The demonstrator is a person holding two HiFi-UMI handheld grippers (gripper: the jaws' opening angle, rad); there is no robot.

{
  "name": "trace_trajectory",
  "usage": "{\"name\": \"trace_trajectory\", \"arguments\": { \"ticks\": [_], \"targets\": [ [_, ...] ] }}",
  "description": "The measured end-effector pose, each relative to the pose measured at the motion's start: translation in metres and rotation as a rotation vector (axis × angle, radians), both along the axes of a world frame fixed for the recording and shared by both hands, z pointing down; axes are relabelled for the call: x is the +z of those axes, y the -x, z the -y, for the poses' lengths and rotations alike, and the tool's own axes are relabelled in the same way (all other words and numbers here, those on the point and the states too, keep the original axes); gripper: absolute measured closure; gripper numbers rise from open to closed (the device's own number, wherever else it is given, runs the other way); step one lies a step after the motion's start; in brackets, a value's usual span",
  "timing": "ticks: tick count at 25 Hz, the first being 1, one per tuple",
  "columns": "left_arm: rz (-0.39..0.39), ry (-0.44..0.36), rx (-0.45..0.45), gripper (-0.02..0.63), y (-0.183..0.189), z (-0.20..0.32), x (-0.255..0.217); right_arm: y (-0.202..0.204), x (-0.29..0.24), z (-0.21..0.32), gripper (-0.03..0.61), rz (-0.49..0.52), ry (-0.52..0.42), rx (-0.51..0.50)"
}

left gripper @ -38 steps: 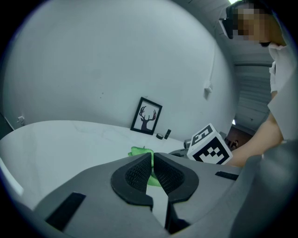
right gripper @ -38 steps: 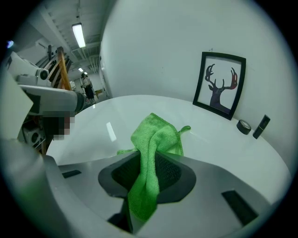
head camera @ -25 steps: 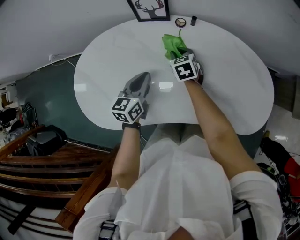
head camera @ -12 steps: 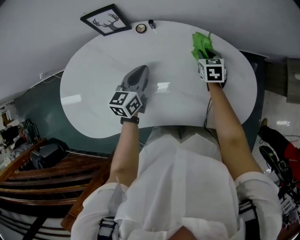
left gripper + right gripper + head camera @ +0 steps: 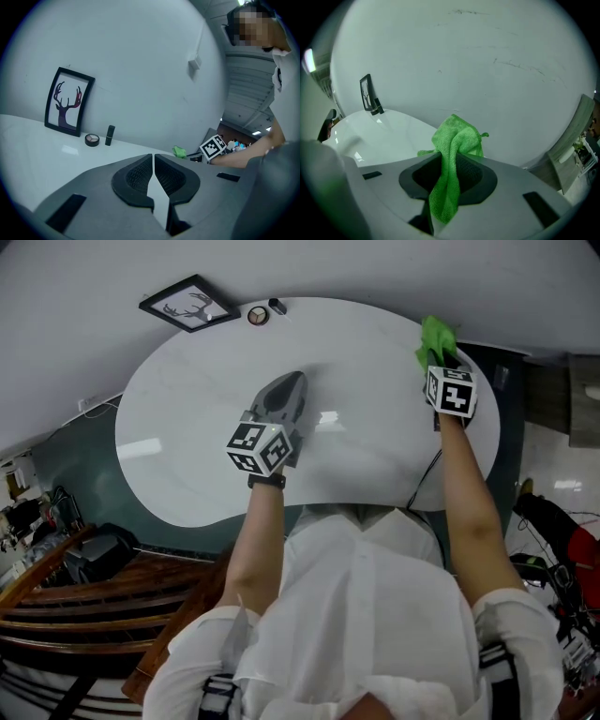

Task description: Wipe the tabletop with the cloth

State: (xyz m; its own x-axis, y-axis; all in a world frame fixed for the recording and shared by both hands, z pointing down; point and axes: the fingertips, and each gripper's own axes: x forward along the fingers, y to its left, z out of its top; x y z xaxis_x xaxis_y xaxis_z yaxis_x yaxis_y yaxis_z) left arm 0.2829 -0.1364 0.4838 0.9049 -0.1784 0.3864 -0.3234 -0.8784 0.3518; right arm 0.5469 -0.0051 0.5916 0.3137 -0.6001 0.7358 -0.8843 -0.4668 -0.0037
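A green cloth (image 5: 452,154) is bunched between the jaws of my right gripper (image 5: 449,177), which is shut on it. In the head view the cloth (image 5: 435,337) rests at the far right rim of the white oval tabletop (image 5: 206,418), just ahead of the right gripper (image 5: 441,354). My left gripper (image 5: 286,399) sits over the middle of the table, jaws closed with nothing between them. From the left gripper view (image 5: 153,174) the cloth (image 5: 179,151) shows small at the table's far edge.
A framed deer picture (image 5: 187,303), a small round compact (image 5: 257,315) and a dark lipstick tube (image 5: 278,306) stand at the table's back edge by the wall. A dark drop lies beyond the right rim (image 5: 487,390). Wooden steps (image 5: 84,587) are at lower left.
The right gripper has carried the cloth from the back middle of the table across to the far right rim. The left gripper has stayed near the table's middle.
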Motion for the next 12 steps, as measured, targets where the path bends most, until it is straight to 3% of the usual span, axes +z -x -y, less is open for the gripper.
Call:
{"name": "trace_trajectory", "arguments": {
  "ticks": [12],
  "targets": [
    [0.016, 0.005, -0.084, 0.588, 0.049, 0.033, 0.007, 0.075, -0.005, 0.149, 0.495, -0.004, 0.002, -0.148]
  ]
}}
